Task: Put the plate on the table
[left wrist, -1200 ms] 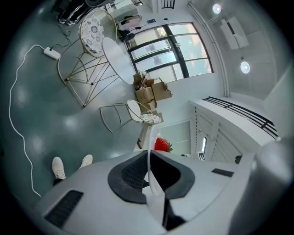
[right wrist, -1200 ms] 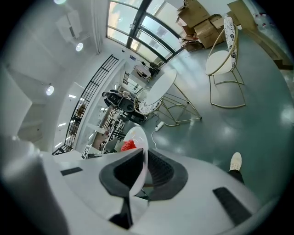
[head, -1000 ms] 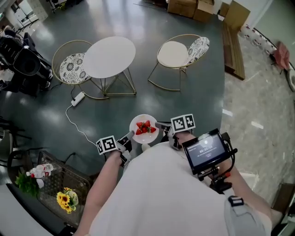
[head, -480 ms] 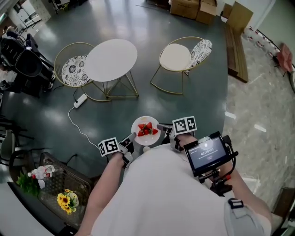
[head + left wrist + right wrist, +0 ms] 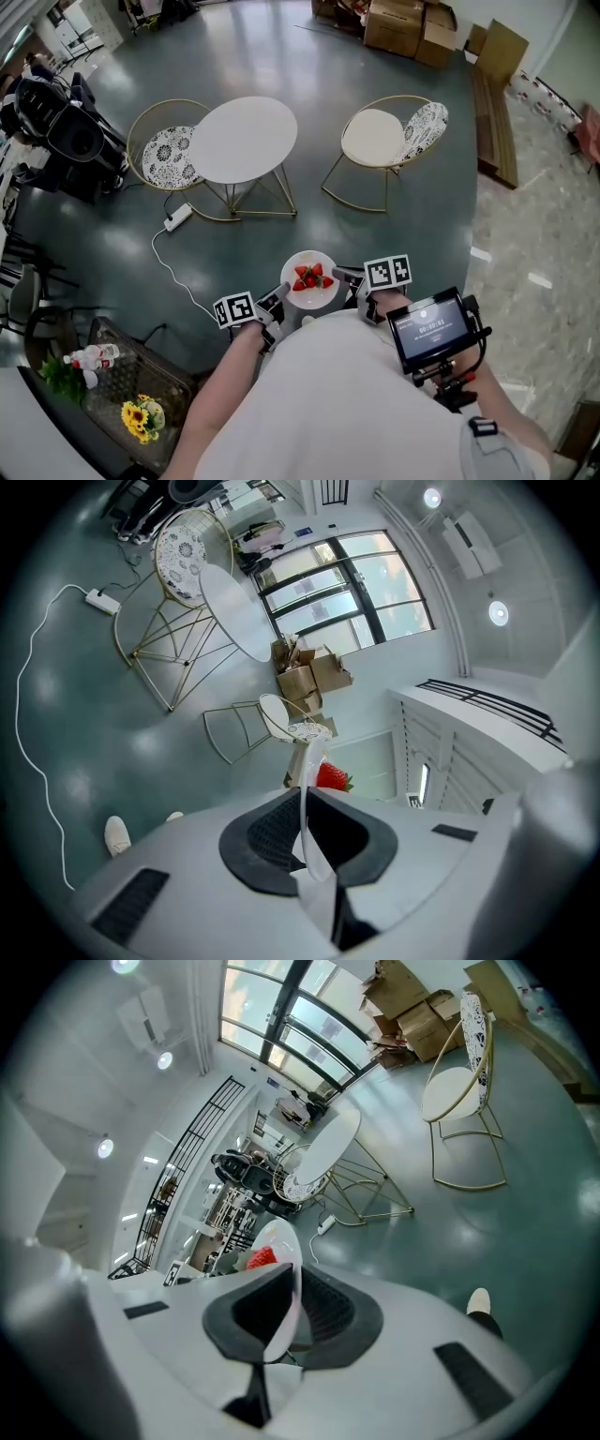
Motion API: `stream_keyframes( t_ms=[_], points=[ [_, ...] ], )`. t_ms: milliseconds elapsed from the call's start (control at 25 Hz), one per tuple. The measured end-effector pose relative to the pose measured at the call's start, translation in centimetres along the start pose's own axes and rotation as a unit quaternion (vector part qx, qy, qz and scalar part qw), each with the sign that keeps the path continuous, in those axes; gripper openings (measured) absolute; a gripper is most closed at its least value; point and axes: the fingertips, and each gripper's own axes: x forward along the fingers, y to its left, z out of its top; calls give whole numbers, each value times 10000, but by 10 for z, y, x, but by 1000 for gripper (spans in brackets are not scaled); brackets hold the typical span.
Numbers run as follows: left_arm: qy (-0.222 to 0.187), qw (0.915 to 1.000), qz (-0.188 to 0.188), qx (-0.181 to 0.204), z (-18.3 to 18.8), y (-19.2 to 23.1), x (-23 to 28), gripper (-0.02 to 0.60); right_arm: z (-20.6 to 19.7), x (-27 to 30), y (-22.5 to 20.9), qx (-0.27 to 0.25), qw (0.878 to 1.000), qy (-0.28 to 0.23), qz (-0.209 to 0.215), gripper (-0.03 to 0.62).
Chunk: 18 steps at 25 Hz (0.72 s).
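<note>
Carry step, judging by the layout: white plate (image 5: 310, 292) with strawberries (image 5: 312, 277) hangs in the air in front of the person's torso, over the dark floor, well apart from the round white table (image 5: 246, 139). The table top is bare, with a gold-frame chair (image 5: 384, 136) to either side of it.

Left gripper (image 5: 280, 300) pinches the plate's left rim and right gripper (image 5: 343, 277) pinches the right rim. In both gripper views the thin white rim sits edge-on between the dark pads, jaws narrow and clamped on it, with a strawberry just past the tips.

To do it well:
- Hold both grippers at the same height so the plate stays flat and the berries don't roll.
- Don't pull the two apart or twist, since the rim hold looks shallow.
- Walk in close to the table, clear of the power strip (image 5: 177, 218) and its cord.
- Lower the plate flat, well inside the table edge.
- Open both only once it rests.

Pose: both forearms are bent and tucked close to the body. The grippers point inward toward each other, marker cubes facing up.
</note>
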Motion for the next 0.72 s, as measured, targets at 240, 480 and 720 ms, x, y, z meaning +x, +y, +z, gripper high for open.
stream_keyframes(
  t_ms=[240, 480, 720],
  points=[
    [65, 10000, -4, -53, 3, 4, 4, 18, 2, 3, -4, 24, 10000, 29, -61, 28],
    [14, 10000, 57, -26, 3, 6, 5, 18, 2, 3, -6, 71, 9999, 23, -90, 28],
    [-32, 10000, 63, -25, 4, 5, 4, 18, 4, 4, -4, 58, 10000, -11, -37, 28]
  ],
)
